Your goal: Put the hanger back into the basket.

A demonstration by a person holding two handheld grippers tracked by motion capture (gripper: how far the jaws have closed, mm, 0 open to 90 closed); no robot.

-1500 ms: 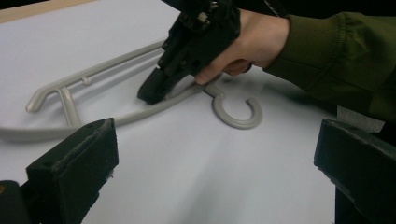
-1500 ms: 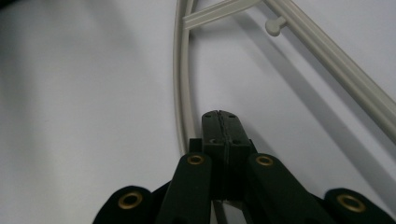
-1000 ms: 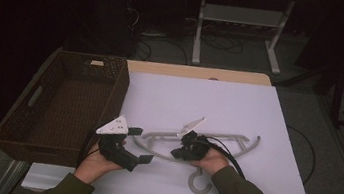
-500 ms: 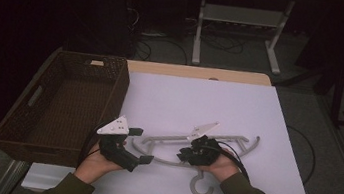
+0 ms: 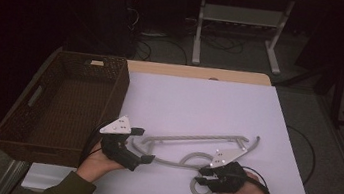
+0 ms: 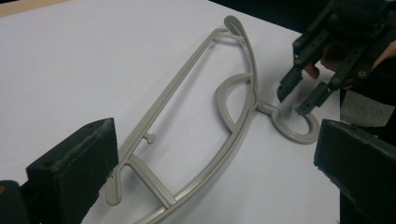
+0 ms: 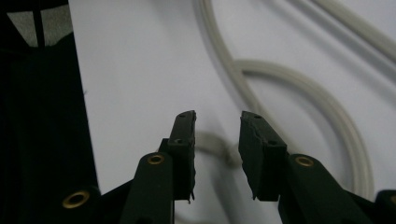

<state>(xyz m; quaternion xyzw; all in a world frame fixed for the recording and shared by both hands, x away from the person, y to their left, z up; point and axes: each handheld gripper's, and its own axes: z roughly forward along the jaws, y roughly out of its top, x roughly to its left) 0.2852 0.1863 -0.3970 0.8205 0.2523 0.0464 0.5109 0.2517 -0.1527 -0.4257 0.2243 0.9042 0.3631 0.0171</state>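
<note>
The wicker basket (image 5: 57,107) sits empty at the table's left edge, probably as the place the grey plastic hanger (image 5: 188,147) will go. The left gripper (image 5: 141,146) rests at the hanger's left shoulder, jaws spread wide with that end lying between them unpinched, seemingly to steady it. Over the hook loop at the near edge of the white table (image 5: 199,105), the right gripper (image 5: 200,175) has just been opening, its jaws slightly parted and holding nothing.
</note>
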